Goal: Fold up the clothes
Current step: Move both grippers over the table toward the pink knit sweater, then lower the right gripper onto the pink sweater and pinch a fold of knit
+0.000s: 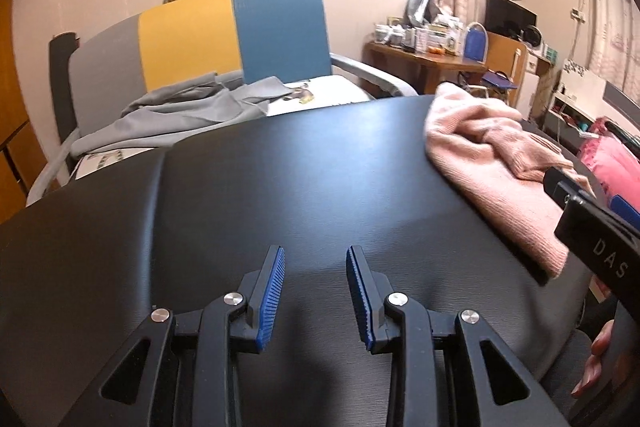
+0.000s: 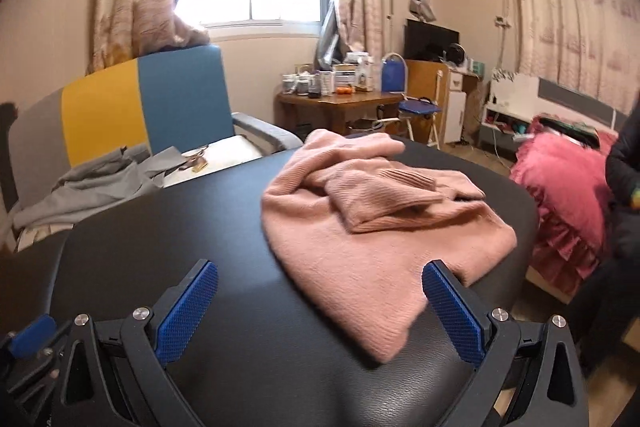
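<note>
A pink knit sweater lies bunched on the black padded table, on its right half; it also shows in the left wrist view. My right gripper is wide open above the sweater's near edge, with the cloth between and below its fingers. My left gripper is open and empty over the bare black table, left of the sweater. The right gripper's body shows at the right edge of the left wrist view.
A chair with a grey, yellow and blue back stands behind the table with grey clothes on its seat. A cluttered wooden desk stands farther back. A pink frilled bed is to the right.
</note>
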A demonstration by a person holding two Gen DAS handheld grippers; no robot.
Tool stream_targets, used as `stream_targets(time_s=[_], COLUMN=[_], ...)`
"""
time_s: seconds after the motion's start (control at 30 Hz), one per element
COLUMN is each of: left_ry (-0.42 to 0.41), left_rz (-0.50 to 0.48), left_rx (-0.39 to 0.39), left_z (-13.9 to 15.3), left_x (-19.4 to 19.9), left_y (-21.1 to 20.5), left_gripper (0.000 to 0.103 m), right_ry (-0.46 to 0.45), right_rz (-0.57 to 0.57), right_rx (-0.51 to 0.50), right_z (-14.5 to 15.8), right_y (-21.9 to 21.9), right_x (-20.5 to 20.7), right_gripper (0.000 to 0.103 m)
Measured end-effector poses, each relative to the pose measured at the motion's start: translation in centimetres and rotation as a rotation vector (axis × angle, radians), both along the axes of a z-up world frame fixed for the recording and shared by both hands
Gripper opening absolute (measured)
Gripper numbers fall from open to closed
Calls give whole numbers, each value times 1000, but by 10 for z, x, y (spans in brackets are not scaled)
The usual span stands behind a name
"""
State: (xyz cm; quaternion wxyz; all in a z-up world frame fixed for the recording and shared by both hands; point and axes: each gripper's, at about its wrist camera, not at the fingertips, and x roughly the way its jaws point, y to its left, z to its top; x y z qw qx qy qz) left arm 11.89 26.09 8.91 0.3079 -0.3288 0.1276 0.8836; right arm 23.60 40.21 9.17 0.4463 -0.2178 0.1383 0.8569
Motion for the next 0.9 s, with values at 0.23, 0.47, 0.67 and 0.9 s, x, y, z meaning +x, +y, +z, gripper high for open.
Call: stream_targets(time_s=[0.23,0.47,0.67,0.9], left_ry=[2,21,-4,-25], left_rz=[-94,-140,-120,-89], left_rx=[-39,-62,-67,-98], left_z=[-5,-7,-12,-30], left_x=[21,32,27,19], left_y=[26,35,33,29], left_gripper=[32,32,32,32], right_ry=[17,12,40,34], right_rz=[-32,-55,-26,23], right_rx=[-47,-58,-46,-110], right_z=[-7,-12,-14,-27], right_y=[20,24,26,62], right_x=[19,24,22,16], right_gripper=[103,103,103,103])
